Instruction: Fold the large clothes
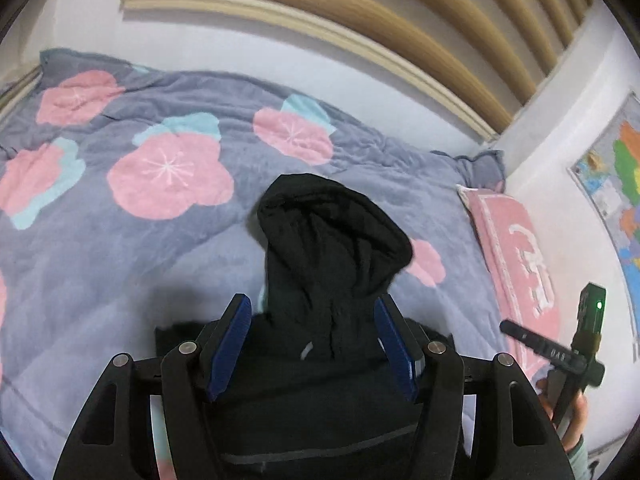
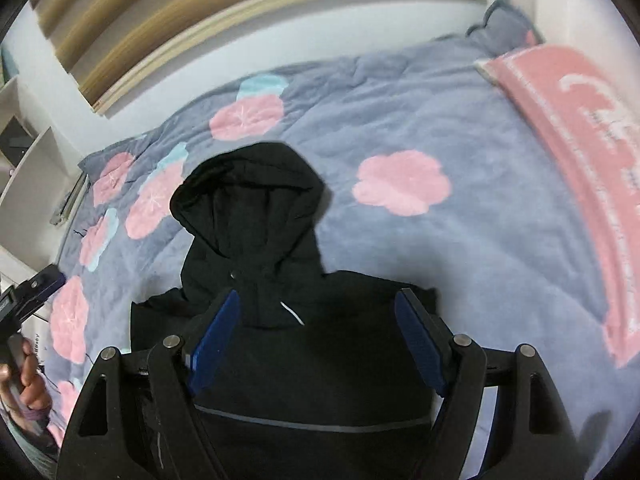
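Note:
A black hooded jacket (image 1: 332,248) lies on a grey-blue bedspread (image 1: 140,240), hood pointing away from me; it also shows in the right wrist view (image 2: 256,216). My left gripper (image 1: 314,308) is open and empty, its blue pads either side of the hood's neck, above the jacket body. My right gripper (image 2: 320,304) is open and empty, held over the jacket's shoulders just below the hood. The jacket's lower part is hidden under both grippers.
The bedspread (image 2: 460,260) has pink flower patches. A pink pillow (image 1: 516,252) lies at the right, also in the right wrist view (image 2: 580,152). A white wall with wooden slats (image 1: 360,12) runs behind. A map (image 1: 616,184) hangs at right. The other gripper's handle (image 1: 576,352) is at the right edge.

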A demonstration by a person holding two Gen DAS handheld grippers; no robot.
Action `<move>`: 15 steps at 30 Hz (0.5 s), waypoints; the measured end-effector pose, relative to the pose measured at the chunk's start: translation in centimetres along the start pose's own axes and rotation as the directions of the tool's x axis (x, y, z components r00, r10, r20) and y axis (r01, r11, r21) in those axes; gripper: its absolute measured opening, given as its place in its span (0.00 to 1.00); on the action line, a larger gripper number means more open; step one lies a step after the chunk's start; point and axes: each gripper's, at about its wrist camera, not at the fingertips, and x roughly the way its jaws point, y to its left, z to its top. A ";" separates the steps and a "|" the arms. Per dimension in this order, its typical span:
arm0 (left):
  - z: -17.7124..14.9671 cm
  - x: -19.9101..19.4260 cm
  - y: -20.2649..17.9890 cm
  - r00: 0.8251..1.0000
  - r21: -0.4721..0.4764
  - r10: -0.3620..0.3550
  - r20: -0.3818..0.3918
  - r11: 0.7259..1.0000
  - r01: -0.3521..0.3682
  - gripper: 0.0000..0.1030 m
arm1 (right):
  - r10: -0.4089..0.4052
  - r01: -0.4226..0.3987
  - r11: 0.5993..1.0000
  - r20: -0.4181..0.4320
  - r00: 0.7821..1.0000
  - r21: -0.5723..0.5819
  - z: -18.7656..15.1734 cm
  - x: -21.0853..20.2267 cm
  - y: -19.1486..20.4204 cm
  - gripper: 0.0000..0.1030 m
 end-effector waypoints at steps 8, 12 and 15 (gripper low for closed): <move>3.4 12.6 3.7 0.995 -0.088 0.015 -0.098 0.996 -0.023 0.63 | -0.018 0.016 1.000 -0.091 0.996 -0.020 3.9 11.4 1.0 0.79; 4.5 16.6 4.8 0.994 -0.094 0.024 -0.107 0.995 -0.035 0.63 | -0.017 0.015 1.000 -0.116 0.993 -0.023 6.4 15.9 1.1 0.77; 5.2 19.1 5.3 0.993 -0.097 0.025 -0.118 0.995 -0.036 0.63 | -0.030 0.028 0.999 -0.121 0.992 -0.020 7.6 18.2 1.1 0.77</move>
